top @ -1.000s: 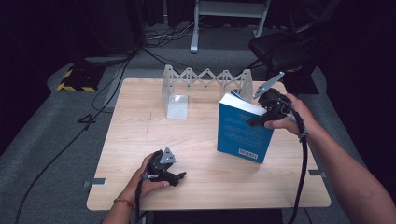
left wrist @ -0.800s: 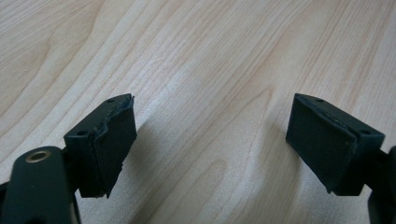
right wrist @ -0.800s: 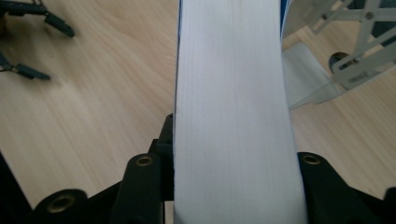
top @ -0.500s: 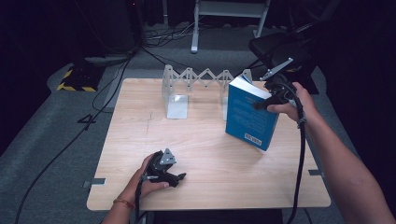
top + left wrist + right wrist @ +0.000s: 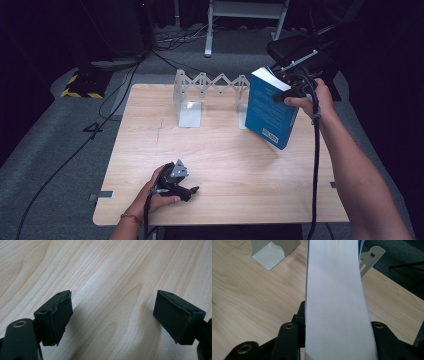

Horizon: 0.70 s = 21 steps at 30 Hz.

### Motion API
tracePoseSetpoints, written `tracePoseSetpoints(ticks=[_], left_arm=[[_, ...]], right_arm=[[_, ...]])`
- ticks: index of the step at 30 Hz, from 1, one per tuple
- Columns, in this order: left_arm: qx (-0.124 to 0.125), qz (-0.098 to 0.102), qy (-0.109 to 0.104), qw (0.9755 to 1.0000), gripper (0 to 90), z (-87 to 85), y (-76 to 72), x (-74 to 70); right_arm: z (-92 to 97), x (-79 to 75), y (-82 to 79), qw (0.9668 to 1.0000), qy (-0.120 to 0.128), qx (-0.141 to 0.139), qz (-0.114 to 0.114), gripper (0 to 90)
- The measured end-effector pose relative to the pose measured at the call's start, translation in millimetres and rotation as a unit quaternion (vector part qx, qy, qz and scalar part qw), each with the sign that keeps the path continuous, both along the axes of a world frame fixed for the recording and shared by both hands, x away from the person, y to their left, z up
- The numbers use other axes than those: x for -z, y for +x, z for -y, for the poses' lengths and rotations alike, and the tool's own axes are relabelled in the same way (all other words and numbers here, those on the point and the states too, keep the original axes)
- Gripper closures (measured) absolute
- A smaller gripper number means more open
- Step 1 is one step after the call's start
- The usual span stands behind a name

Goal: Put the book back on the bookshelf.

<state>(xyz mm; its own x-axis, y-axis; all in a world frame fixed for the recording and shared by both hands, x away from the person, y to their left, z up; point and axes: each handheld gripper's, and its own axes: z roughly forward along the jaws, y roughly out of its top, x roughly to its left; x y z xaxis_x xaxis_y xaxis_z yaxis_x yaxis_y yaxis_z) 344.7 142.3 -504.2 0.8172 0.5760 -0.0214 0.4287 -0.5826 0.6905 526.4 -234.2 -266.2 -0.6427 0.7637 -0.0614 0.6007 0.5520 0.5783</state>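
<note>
- The right hand-held gripper (image 5: 289,93) pinched the blue book (image 5: 270,110), its jaws pressed against the two covers, with the white page edge (image 5: 335,297) running straight up between them in the right gripper view.
- The book hung tilted over the far right part of the tabletop (image 5: 225,165), its top corner up by the gripper and its long axis slanting down toward the person; whether its lower corner touched the wood could not be told.
- The metal accordion book rack (image 5: 210,87) stood just to the book's left, and its right end plate (image 5: 369,260) lay directly past the page edge, so by my judgement the placing turned on swinging the book upright and carrying it leftward into the gap between the end plates.
- The left hand-held gripper (image 5: 175,182) rested on the near edge of the tabletop, well apart from the book, its jaws spread over bare wood and holding nothing.
- The right hand was by far the nearer to the rack.
</note>
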Motion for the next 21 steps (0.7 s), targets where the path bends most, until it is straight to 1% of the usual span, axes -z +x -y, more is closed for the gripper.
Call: tracePoseSetpoints(ticks=[1,2,5,7,10,14,17,18,21], left_arm=[[0.002,0.000,0.000,1.0000,16.0,0.0,0.0,0.0],[0.002,0.000,0.001,1.0000,16.0,-0.1,0.0,0.0],[0.006,0.000,0.001,1.0000,16.0,-0.2,-0.3,-0.1],[0.007,0.000,0.001,1.0000,16.0,-0.3,-0.6,-0.1],[0.011,0.000,0.001,0.9999,16.0,-0.6,-1.8,-0.1],[0.015,0.000,0.002,0.9999,16.0,-1.0,-2.5,-0.2],[0.015,0.000,0.001,0.9999,16.0,-1.1,-3.9,-0.1],[0.017,0.001,0.002,0.9999,16.0,-1.4,-3.9,-0.2],[0.016,0.000,0.001,0.9999,16.0,-1.4,-5.0,0.0]], right_arm=[[-0.8,-1.0,3.2,1.0000,0.005,0.005,0.002,61.4],[-2.1,-2.4,7.4,0.9998,0.012,0.014,0.009,61.3],[-8.2,-3.8,14.5,0.9997,0.008,0.017,0.014,61.3],[-10.1,-3.8,16.7,0.9997,0.007,0.018,0.012,61.4],[-16.7,-4.5,27.9,0.9997,0.009,0.023,0.007,61.3],[-22.9,-4.7,37.9,0.9995,0.012,0.027,0.010,61.3],[-28.4,-3.6,46.9,0.9992,0.015,0.036,0.011,61.2],[-30.9,-2.8,49.0,0.9988,0.018,0.044,0.012,61.2],[-36.0,-0.3,53.4,0.9984,0.017,0.050,0.017,61.3]])
